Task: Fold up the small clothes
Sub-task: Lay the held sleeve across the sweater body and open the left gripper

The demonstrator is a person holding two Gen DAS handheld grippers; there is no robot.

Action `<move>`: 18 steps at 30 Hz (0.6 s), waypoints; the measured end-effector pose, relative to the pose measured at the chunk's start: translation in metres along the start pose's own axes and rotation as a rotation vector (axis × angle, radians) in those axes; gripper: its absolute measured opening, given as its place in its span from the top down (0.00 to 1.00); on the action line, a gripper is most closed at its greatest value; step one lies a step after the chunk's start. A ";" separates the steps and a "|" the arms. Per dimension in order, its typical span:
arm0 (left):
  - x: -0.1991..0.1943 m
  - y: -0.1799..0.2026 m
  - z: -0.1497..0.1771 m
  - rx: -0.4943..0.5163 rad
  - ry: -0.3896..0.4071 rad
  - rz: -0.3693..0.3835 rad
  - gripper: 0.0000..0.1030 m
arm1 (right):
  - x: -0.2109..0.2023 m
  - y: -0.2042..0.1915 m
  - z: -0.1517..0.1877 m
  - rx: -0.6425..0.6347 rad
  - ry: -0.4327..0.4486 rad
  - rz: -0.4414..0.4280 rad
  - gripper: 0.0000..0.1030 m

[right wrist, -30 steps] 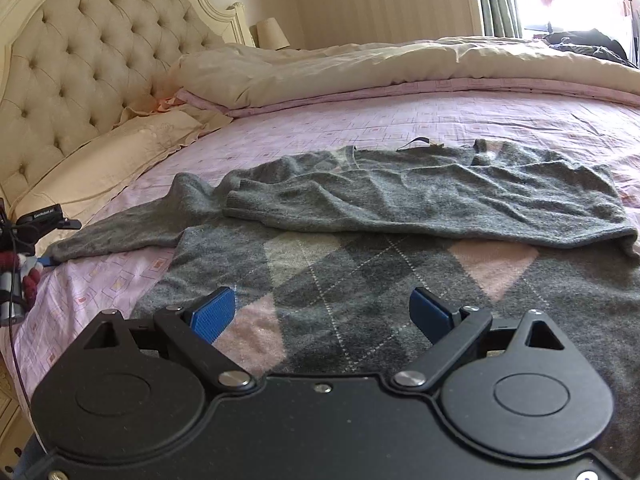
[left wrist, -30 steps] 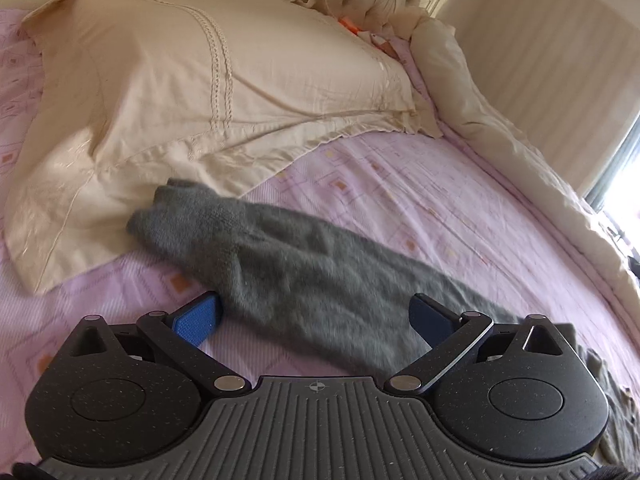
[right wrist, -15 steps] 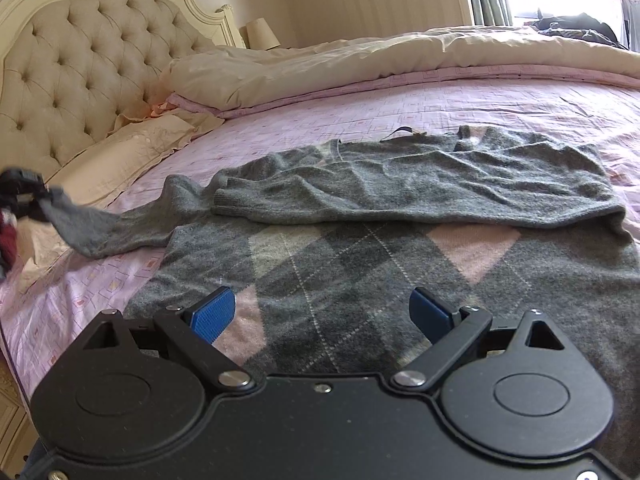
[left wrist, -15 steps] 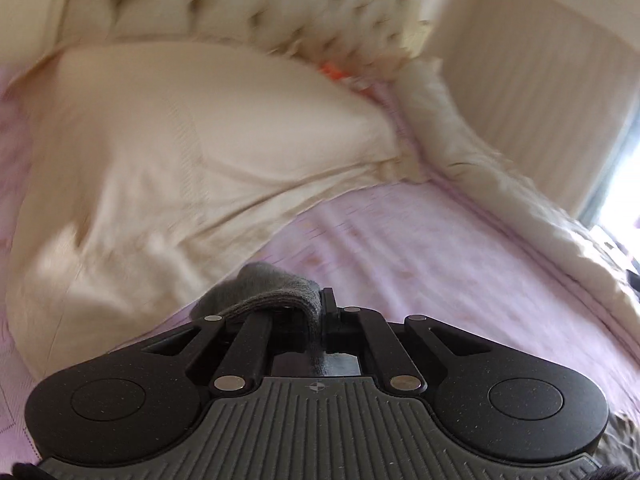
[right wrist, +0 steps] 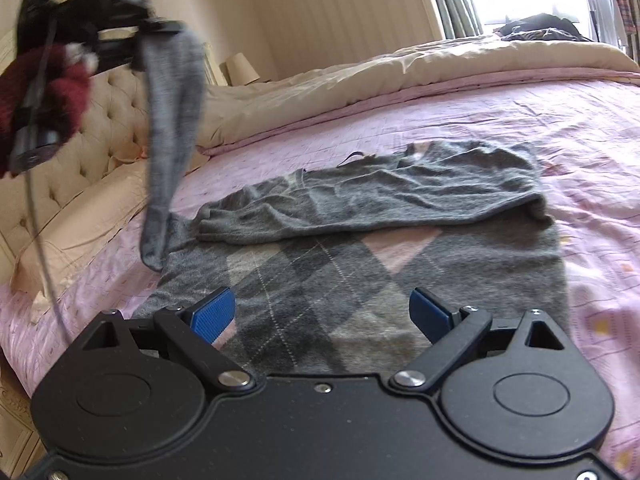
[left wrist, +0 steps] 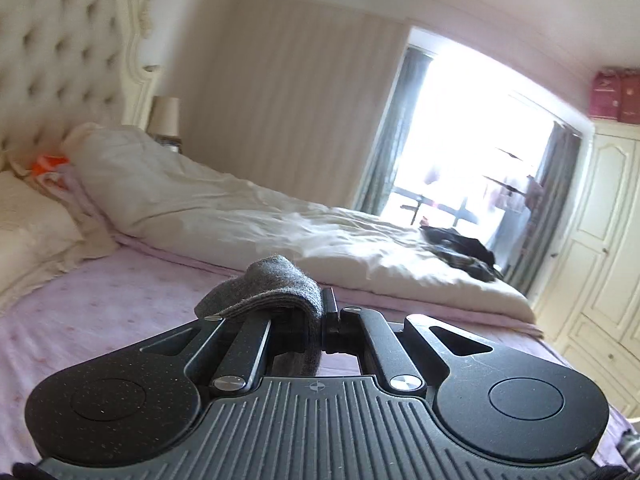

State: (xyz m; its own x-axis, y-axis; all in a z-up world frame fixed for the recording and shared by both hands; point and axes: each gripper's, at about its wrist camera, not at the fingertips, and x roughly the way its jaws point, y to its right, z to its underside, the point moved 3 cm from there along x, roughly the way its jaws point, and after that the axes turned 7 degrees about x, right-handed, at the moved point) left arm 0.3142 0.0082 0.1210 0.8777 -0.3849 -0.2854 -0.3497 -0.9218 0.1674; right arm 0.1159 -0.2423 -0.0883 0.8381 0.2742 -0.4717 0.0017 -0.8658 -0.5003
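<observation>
- Left gripper [left wrist: 322,312]: clamped tight on the grey sleeve [left wrist: 280,280] of the sweater, knit bunched up and flopped over the closed fingers, dead centre of the left wrist view.
- Right gripper [right wrist: 322,312]: wide open, blue pads [right wrist: 212,314] spread apart, nothing pinched, hovering over the argyle front of the sweater [right wrist: 360,232] at lower middle of the frame.
- Sweater itself: spread on the pink bedsheet [right wrist: 520,120], middle of the right wrist view, other sleeve folded across the chest; argyle part sitting right between and just past the open pads.
- Only in the right wrist view: left gripper up in the upper left corner, blurry, with the sleeve hanging down from it in a long grey strip to the sweater's shoulder at left centre. Fuzzy dark red sleeve of the person [right wrist: 60,92] there too.
- Only in the left wrist view: bright window [left wrist: 480,152] upper right, cream wardrobe [left wrist: 600,240] at the right edge, beige duvet [left wrist: 280,224] across the middle, tufted headboard [left wrist: 60,60] upper left. Sweater body not visible here, just the pinched bit of sleeve.
</observation>
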 end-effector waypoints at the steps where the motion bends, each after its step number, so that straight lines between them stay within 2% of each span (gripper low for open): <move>1: 0.012 0.018 0.004 0.001 -0.011 0.031 0.96 | -0.002 0.002 -0.001 0.002 0.002 0.003 0.08; 5: 0.064 0.078 0.044 0.019 -0.089 0.117 0.96 | -0.009 0.011 -0.003 0.009 0.007 0.011 0.08; 10: 0.113 0.118 0.098 0.049 -0.220 0.157 0.93 | -0.009 0.020 0.000 0.029 -0.001 0.029 0.08; 11: 0.118 0.121 0.106 0.043 -0.256 0.171 0.85 | -0.009 0.022 0.001 0.029 -0.003 0.033 0.08; 12: 0.122 0.124 0.113 0.041 -0.282 0.183 0.72 | -0.009 0.022 0.001 0.026 -0.004 0.036 0.08; 13: 0.124 0.126 0.119 0.043 -0.296 0.196 0.67 | -0.010 0.023 0.000 0.022 -0.004 0.038 0.08; 15: 0.114 0.131 0.122 0.070 -0.290 0.226 0.66 | -0.009 0.024 -0.002 0.019 -0.001 0.044 0.08; 18: 0.091 0.130 0.123 0.147 -0.236 0.244 0.61 | -0.006 0.026 -0.010 0.015 0.007 0.049 0.08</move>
State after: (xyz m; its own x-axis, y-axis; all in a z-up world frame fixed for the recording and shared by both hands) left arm 0.3083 -0.1522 0.0008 0.6693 -0.5784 -0.4664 -0.5974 -0.7921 0.1252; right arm 0.1159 -0.2707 -0.0912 0.8409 0.2286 -0.4905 -0.0475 -0.8717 -0.4877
